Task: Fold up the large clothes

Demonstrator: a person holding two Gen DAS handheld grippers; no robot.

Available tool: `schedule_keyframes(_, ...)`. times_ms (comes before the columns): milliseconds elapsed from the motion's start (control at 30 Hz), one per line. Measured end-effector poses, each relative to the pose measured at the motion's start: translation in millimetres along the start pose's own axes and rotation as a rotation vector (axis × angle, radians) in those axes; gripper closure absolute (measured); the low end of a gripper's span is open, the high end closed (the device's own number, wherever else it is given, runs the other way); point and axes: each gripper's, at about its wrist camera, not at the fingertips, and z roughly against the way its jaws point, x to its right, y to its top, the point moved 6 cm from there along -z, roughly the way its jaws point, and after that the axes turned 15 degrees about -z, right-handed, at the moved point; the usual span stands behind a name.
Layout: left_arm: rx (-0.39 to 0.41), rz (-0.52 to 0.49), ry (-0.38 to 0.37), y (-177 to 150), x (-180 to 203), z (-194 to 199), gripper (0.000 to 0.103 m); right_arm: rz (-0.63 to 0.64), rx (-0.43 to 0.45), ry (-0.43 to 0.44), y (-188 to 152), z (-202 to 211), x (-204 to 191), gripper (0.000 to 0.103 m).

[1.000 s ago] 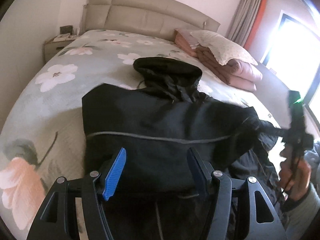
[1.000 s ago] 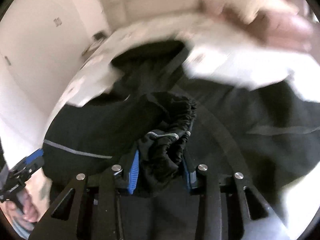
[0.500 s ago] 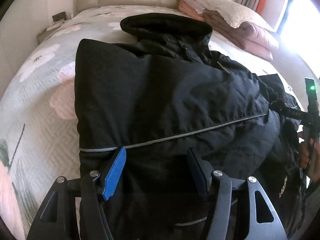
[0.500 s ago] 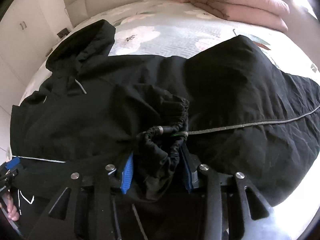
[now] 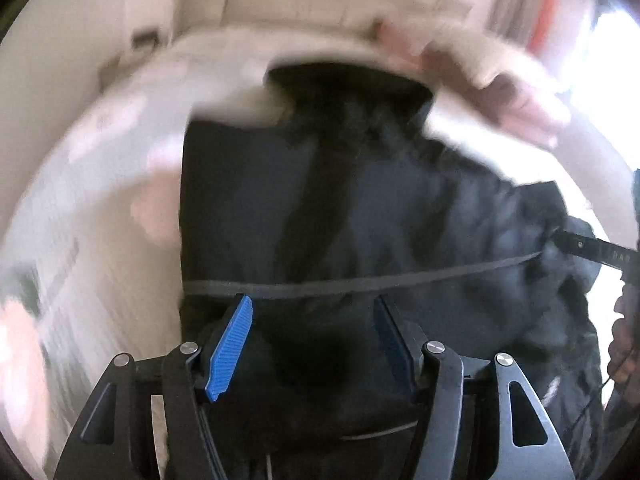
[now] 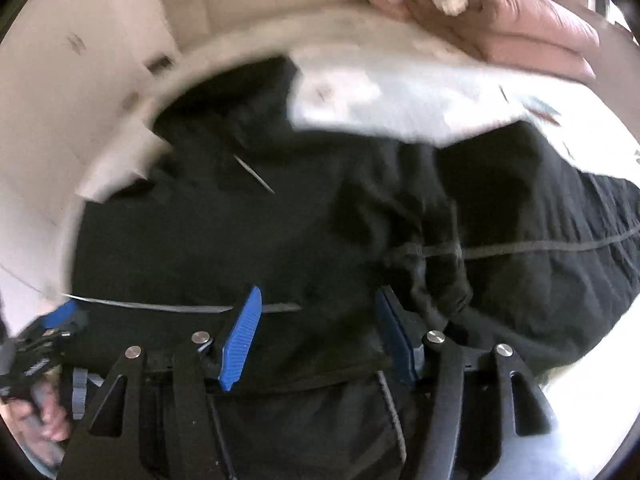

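Big black jacket [image 5: 360, 216] spread on the bed [image 5: 100, 208], hood at the far end. Looks soft, puffy, floppy, a bit slippery. Best grabbed at the near hem or the bunched cuff [image 6: 436, 264]. Left gripper [image 5: 314, 338] and right gripper [image 6: 320, 336] both wide apart, holding nothing.

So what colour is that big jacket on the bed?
Black, with a thin grey stripe across it. The jacket shows best in the left wrist view.
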Motion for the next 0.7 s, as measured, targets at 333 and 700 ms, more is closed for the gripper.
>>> schedule_keyframes(333, 0.084, -0.074, 0.085, -8.8, 7.6, -7.7, 0.038, -0.014, -0.005, -0.024, -17.3, -12.9, 12.8, 0.044)
schedule_keyframes(700, 0.140, -0.110, 0.037, -33.4, 79.9, 55.9, 0.038, -0.102, 0.171, -0.057, 14.7, 101.5, 155.2, 0.042)
